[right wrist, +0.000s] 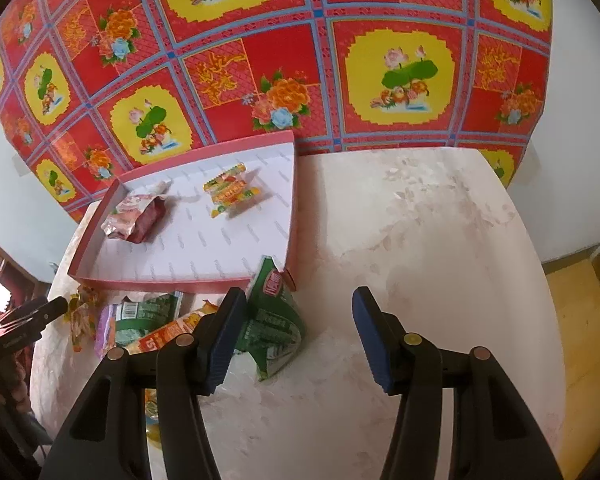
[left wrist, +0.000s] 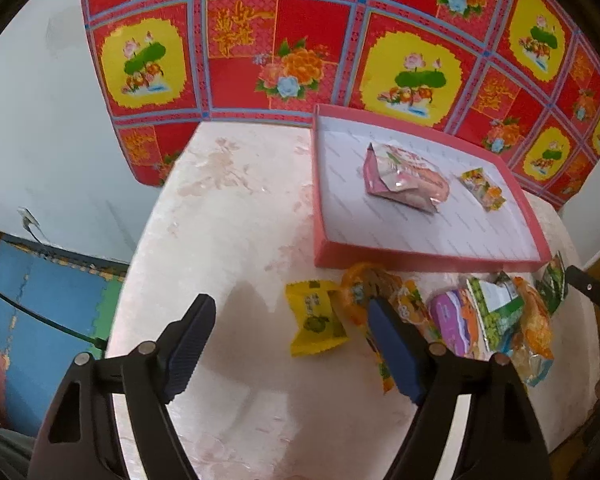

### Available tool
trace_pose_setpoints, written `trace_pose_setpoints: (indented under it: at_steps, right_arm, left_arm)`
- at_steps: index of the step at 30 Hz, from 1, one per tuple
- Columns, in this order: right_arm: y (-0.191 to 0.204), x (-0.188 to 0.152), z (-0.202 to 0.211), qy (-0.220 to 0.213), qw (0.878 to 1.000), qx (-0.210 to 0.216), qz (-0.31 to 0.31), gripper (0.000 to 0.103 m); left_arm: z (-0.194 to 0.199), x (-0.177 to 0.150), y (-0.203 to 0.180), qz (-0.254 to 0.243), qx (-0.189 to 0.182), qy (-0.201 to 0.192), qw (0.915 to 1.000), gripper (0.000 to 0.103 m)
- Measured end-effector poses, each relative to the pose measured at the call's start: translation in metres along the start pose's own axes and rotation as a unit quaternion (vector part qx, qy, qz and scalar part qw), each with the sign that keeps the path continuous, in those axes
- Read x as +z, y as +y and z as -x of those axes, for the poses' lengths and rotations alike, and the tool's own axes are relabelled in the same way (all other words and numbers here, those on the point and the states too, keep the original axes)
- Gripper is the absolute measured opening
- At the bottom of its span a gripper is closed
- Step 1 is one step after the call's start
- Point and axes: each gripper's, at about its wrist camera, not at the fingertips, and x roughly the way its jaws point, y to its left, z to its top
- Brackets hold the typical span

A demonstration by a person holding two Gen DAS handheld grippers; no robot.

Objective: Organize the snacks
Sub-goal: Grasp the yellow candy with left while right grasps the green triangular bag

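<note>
Loose snack packets lie in a row on the pale marbled tabletop (left wrist: 228,208), just in front of the near wall of the shallow red cardboard box lid w/ white lined floor (left wrist: 420,258). Two packets already inside it: a pink-and-silver foil pouch (left wrist: 404,176) and a small yellow-green wrapped sweet (left wrist: 483,188).

Key relation, left side: the yellow pillow-shaped candy packet w/ green print (left wrist: 314,322) sits between the fingertips of the left gripper (left wrist: 290,334), slightly toward the right finger, long axis running roughly away from the camera, i.e. along the fingers, not across. Jaws wide apart, pads clear of the wrapper; nothing held. Gripper pitched steeply down over the table.

Right side: right gripper (right wrist: 296,332) about half open, empty. Green crinkled foil snack bag w/ red logo (right wrist: 274,320) lies just by its left finger, partly behind it, leaning at the box corner; contact cannot be told. Remaining packets (orange, purple, green) lie left of that.

Judgement: left hand is nearer a pick; needs a short descent, then close across the yellow packet's narrow width. Box lies ahead and to the right of it.
</note>
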Motion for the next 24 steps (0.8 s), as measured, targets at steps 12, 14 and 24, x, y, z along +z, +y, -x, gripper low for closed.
trace_pose_setpoints:
  at_steps: [12,14,24]
  right_arm:
    - [-0.008,-0.007,-0.004,0.006,0.999,0.029,-0.028,0.057]
    - [-0.005,-0.008,-0.005,0.006,0.999,0.030,-0.024,0.057]
    - [0.005,-0.011,-0.008,0.012,0.999,0.032,-0.005,0.057]
  left_arm:
    - [-0.009,-0.004,0.005,0.041,-0.011,0.019,0.9989,0.079]
    - [-0.008,-0.004,0.006,0.044,-0.019,0.018,0.9987,0.070]
    - [-0.007,-0.009,0.006,0.031,-0.012,0.007,0.9994,0.034]
